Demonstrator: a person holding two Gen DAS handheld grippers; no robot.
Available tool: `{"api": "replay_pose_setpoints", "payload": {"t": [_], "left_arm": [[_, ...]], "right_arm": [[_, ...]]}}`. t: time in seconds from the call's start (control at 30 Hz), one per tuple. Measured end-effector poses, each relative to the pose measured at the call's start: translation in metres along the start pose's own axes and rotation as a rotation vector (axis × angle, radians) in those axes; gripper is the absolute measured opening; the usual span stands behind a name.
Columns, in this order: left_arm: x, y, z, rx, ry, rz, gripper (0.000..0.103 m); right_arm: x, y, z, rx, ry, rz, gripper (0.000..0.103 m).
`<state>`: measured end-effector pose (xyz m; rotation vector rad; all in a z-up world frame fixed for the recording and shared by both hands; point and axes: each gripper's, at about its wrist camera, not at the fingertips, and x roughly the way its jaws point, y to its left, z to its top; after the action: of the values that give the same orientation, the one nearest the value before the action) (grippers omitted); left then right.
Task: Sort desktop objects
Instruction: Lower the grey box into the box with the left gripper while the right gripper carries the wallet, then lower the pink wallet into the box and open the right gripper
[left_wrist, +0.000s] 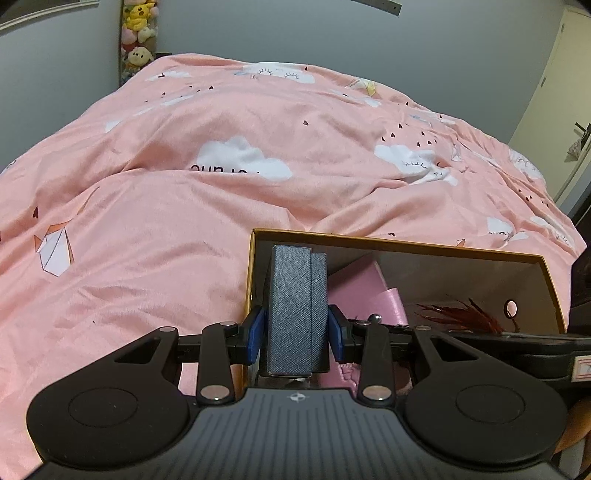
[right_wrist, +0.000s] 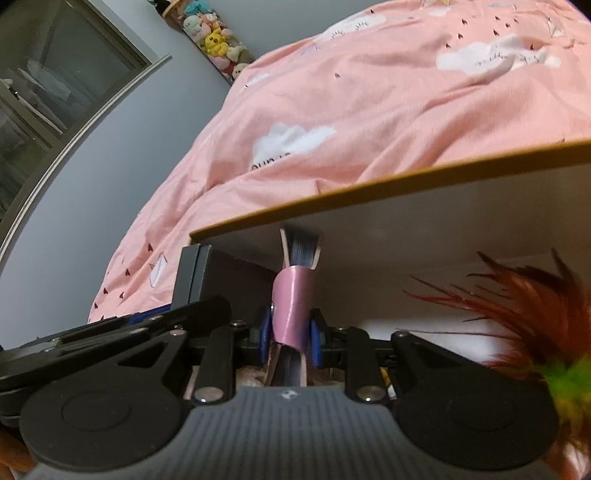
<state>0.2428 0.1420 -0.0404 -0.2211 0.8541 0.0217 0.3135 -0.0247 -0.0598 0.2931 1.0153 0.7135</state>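
My left gripper (left_wrist: 296, 334) is shut on a grey textured case (left_wrist: 297, 310), held upright inside the left end of an open cardboard box (left_wrist: 399, 245) with a yellow rim. My right gripper (right_wrist: 290, 338) is shut on a pink notebook (right_wrist: 291, 306) with a strap, standing on edge inside the same box (right_wrist: 369, 188). The notebook also shows in the left wrist view (left_wrist: 364, 291), right of the case. The grey case shows in the right wrist view (right_wrist: 192, 277) at the left. A red feather toy (right_wrist: 517, 306) lies in the box's right part.
The box rests on a bed with a pink quilt (left_wrist: 221, 129) printed with clouds. Plush toys (left_wrist: 138, 37) hang on the far wall. A door (left_wrist: 561, 92) is at the right, a window (right_wrist: 44, 92) at the left.
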Motion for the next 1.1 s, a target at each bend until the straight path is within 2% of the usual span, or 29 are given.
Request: {"api": "replay_pose_setpoints", "payload": {"t": [0.33,0.6,0.77,0.93,1.1], "left_arm": [[-0.007,0.007,0.001,-0.03,0.008,-0.041,0.042],[-0.022,0.004,-0.001,-0.007,-0.025,-0.049,0.048],[-0.036,0.01,-0.002,-0.048,-0.066,-0.045,0.048],[-0.051,0.017,-0.008,-0.092,-0.109,-0.011,0.048],[-0.057,0.024,-0.015,-0.142,-0.118,-0.008,0.048]], "right_arm": [[0.013,0.007,-0.003,-0.038,-0.004,-0.009,0.023],[0.008,0.016,-0.006,-0.094,-0.015,-0.037,0.031],[0.005,0.025,-0.01,-0.145,-0.027,-0.036,0.037],[0.006,0.039,-0.011,-0.202,-0.037,-0.015,0.04],[0.009,0.044,-0.013,-0.217,-0.037,-0.02,0.042]]}}
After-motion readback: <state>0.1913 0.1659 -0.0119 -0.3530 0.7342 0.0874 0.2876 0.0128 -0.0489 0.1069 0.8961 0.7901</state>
